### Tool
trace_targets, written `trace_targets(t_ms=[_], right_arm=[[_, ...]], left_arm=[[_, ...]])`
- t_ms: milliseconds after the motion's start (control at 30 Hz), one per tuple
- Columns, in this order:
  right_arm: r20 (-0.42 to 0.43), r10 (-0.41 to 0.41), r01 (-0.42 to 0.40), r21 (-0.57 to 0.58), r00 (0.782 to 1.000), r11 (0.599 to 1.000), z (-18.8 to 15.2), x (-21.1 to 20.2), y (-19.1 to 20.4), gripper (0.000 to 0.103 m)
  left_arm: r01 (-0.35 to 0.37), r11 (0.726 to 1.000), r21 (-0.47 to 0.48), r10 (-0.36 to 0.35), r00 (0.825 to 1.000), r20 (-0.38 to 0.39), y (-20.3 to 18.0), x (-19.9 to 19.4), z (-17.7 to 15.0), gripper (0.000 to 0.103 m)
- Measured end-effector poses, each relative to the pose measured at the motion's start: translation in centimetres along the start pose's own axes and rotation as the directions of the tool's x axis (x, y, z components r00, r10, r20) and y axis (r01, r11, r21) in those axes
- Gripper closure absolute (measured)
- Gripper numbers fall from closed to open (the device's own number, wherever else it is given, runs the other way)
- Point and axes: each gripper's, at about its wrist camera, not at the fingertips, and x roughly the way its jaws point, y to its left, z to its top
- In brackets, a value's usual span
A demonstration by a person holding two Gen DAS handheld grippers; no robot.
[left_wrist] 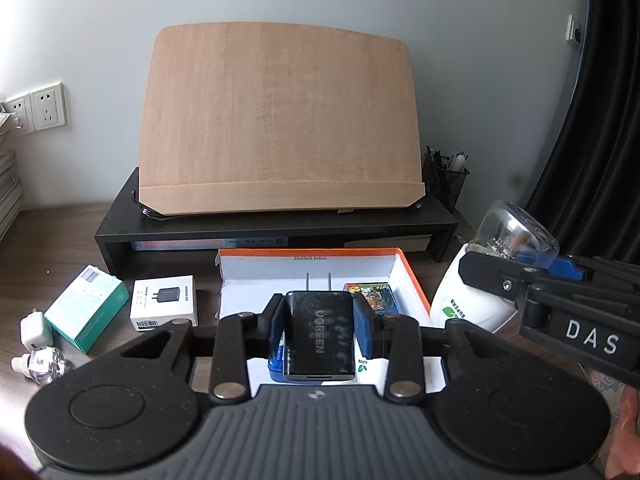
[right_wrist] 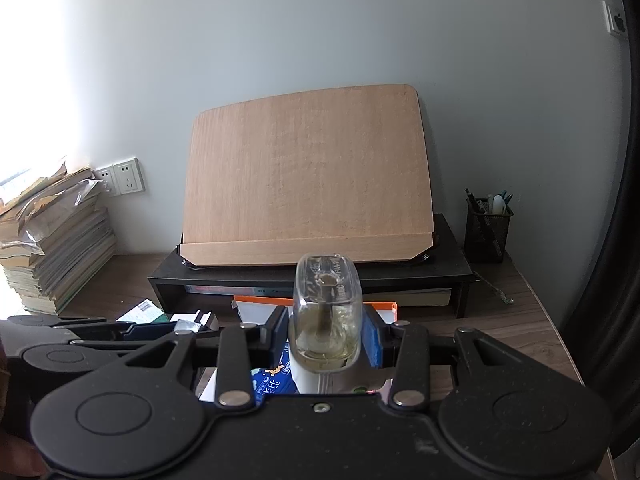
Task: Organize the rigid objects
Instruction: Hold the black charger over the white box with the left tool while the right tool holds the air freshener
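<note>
The left gripper (left_wrist: 319, 312) pinched a black rectangular UGREEN wall charger (left_wrist: 319, 334) between its blue pads, prongs pointing forward, above the open white cardboard box with orange edges (left_wrist: 408, 276). Inside that box lay a colourful card packet (left_wrist: 370, 294) just right of the charger, and a blue item partly hidden beneath it.

The right gripper (right_wrist: 326, 338) was clamped on a clear glass liquid bottle seated in a white plug-in vaporiser (right_wrist: 325, 320), held tilted beside the box's right wall.

Left of the box on the dark wooden desk (left_wrist: 48, 236) sat a white charger carton (left_wrist: 165, 301), a teal-and-white carton (left_wrist: 86, 308), a small white plug adapter (left_wrist: 35, 330) and a small clear bottle (left_wrist: 40, 364), close together. Behind the box stood a black monitor riser (left_wrist: 276, 220) bearing a tilted wooden board (left_wrist: 276, 120), with a black mesh pen holder (left_wrist: 450, 180) at its right end. A stack of magazines (right_wrist: 56, 248) filled the desk's left corner.
</note>
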Motion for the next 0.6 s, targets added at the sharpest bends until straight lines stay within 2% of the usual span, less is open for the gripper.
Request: trace_targets(t_ms=[600], right_arm=[[-0.029,0.006,-0.006,-0.014,1.000,1.000,0.2,1.7,0.1,0.055]], left_arm=[[-0.018,1.000,-0.021,0.017,1.000,-0.015,0.8,0.9,0.1,0.067]])
